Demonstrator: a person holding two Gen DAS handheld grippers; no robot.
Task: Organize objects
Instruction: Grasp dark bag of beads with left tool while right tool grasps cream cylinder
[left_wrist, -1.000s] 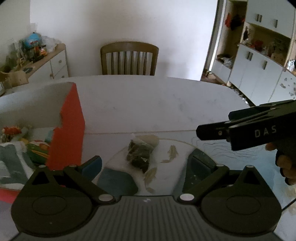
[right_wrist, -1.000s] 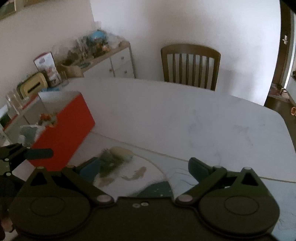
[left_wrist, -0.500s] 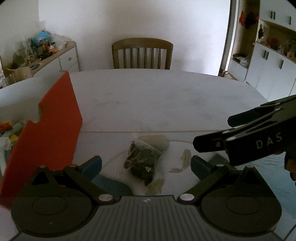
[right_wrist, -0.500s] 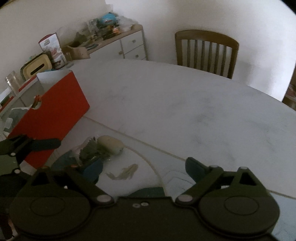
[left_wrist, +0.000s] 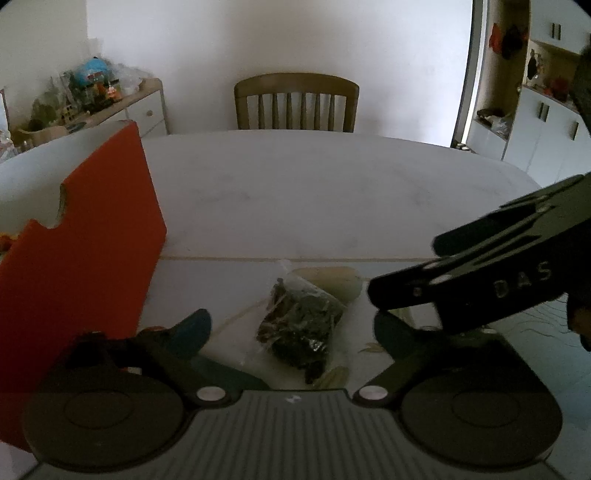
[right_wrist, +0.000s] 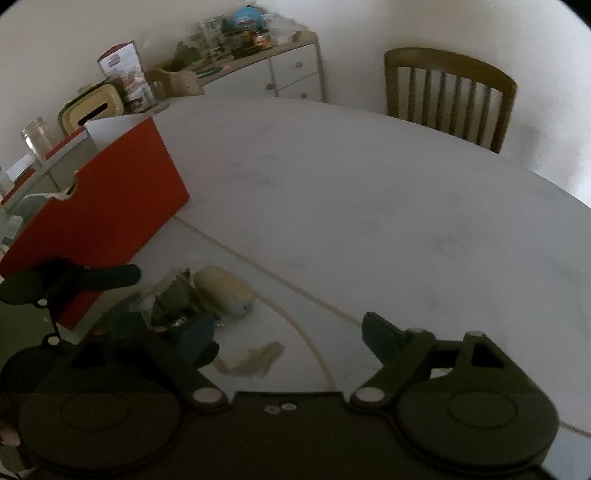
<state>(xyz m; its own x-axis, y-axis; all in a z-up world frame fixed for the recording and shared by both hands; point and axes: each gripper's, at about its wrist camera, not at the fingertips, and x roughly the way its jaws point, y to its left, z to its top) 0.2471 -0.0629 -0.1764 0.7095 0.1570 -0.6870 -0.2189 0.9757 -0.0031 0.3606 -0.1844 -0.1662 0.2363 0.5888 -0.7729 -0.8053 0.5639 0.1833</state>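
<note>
A clear bag of dark dried leaves (left_wrist: 299, 325) lies on the table between my left gripper's open fingers; it also shows in the right wrist view (right_wrist: 173, 302). A pale oval object (right_wrist: 223, 291) lies just behind the bag, also seen in the left wrist view (left_wrist: 332, 277). My left gripper (left_wrist: 291, 332) is open and straddles the bag. My right gripper (right_wrist: 291, 332) is open and empty, close to the right of the bag. A red and white box (left_wrist: 85, 251) with items inside stands at the left.
The white marble table (left_wrist: 314, 192) stretches ahead to a wooden chair (left_wrist: 295, 101). A sideboard with clutter (right_wrist: 236, 44) stands at the far left. White cabinets (left_wrist: 546, 129) stand at the right. The box also shows in the right wrist view (right_wrist: 107, 206).
My left gripper has moved forward so the bag now lies between its fingers. My right gripper has moved closer to the bag from the right.
</note>
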